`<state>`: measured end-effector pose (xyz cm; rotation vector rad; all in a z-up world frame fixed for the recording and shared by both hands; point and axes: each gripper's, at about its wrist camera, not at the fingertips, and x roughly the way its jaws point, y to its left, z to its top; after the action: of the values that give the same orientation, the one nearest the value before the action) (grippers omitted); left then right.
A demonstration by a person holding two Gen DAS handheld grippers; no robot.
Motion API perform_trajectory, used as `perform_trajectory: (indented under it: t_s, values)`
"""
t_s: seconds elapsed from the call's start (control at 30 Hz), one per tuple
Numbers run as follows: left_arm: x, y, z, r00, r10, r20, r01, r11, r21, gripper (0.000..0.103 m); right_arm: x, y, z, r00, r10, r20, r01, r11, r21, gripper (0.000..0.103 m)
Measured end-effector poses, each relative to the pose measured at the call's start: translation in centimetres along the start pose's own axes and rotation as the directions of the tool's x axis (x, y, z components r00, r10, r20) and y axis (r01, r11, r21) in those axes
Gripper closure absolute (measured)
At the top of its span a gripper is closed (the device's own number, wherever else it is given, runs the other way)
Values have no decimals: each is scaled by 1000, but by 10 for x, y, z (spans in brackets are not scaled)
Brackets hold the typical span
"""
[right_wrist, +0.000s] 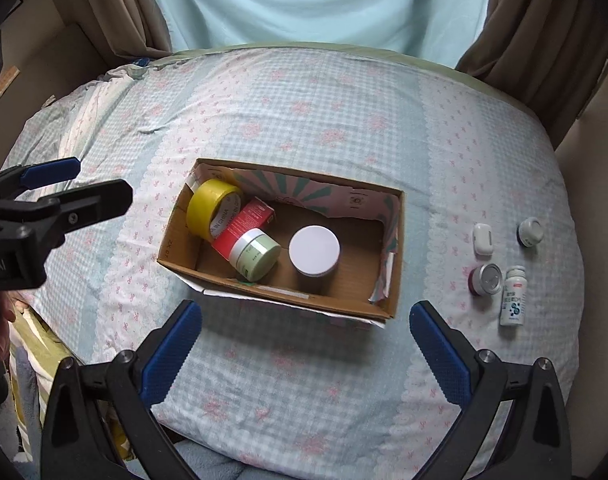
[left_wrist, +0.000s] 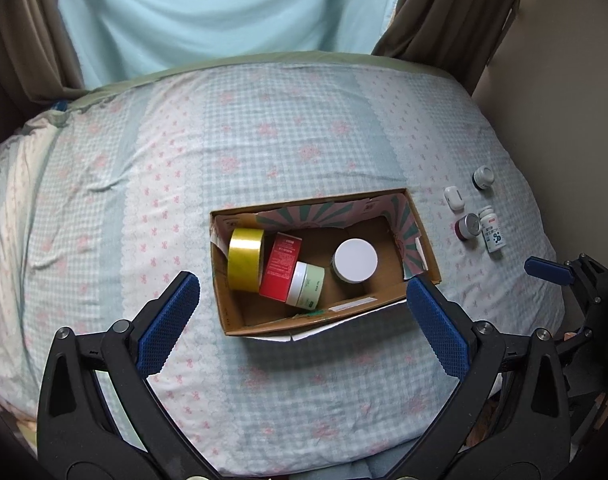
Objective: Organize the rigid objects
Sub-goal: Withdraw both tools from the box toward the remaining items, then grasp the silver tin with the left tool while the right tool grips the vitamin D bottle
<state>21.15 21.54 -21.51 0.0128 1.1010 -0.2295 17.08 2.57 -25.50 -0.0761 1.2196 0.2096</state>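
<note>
**Both grippers hovering wide apart over a half-filled box**

A bed [left_wrist: 264, 152] in a checked, pink-flowered cover is filling both views. A cardboard box [left_wrist: 423, 248] is lying open on it, sitting at 12 o'clock just beyond the left gripper [left_wrist: 304, 300], whose blue pads are standing wide apart and holding nothing. The right gripper [right_wrist: 305, 332] is hanging likewise spread and empty, the box [right_wrist: 397, 248] again at its 12 o'clock.

Inside the box, a white-lidded jar [left_wrist: 355, 260] is standing upright near the middle. At its 9 o'clock a red carton [left_wrist: 282, 266], a yellow tape roll [left_wrist: 246, 260] and a pale green jar [left_wrist: 305, 285] are leaning against one another.

Outside, at the box's 3 o'clock, four small things are waiting on the cover, well apart from both grippers: a white pill bottle [right_wrist: 513, 296] lying down, a maroon jar [right_wrist: 485, 279] just beside it, a white earbud case [right_wrist: 482, 239], and a small dark jar [right_wrist: 531, 232].
</note>
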Motion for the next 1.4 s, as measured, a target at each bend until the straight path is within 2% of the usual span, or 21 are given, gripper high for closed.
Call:
perform_trajectory:
  t_s: [0.17, 0.23, 0.4, 0.5, 0.67, 0.8, 0.93, 1.03, 1.17, 1.4]
  values:
    - [-23, -41, -2, 996, 15, 88, -18, 999, 34, 0, -31, -51, -21, 999, -39, 26, 36, 995, 95, 0]
    - [-26, -62, -1, 993, 29, 115, -35, 998, 49, 0, -43, -73, -27, 996, -79, 35, 75, 990, 117, 0]
    - [-17, -116, 0, 992, -21, 124, 14, 998, 54, 0, -66, -140, -41, 989, -140, 49, 130, 977, 169, 0]
    - [-5, -157, 1, 994, -13, 112, 8, 999, 45, 0, -72, -183, -47, 984, -164, 64, 151, 973, 174, 0]
    - [19, -230, -4, 993, -23, 112, 19, 999, 36, 0, -67, -251, -52, 984, -153, 89, 136, 975, 175, 0]
    - [51, -281, -6, 996, -42, 77, 39, 998, 50, 0, -50, -287, -51, 987, -140, 85, 126, 981, 148, 0]
    - [83, -315, -2, 998, -45, 48, 40, 994, 97, 0, -27, -314, -48, 994, -89, 59, 79, 984, 163, 0]
    - [115, -328, -1, 997, -60, 41, 54, 990, 130, 0, -4, -331, -45, 997, -60, 46, 50, 981, 186, 0]
    - [179, -340, -6, 998, -65, -5, 65, 982, 178, 0, 48, -351, -46, 999, -38, -5, 38, 972, 230, 0]
    - [289, -349, -24, 995, -51, -82, 70, 968, 242, 0, 128, -370, -47, 996, -45, -83, 64, 968, 244, 2]
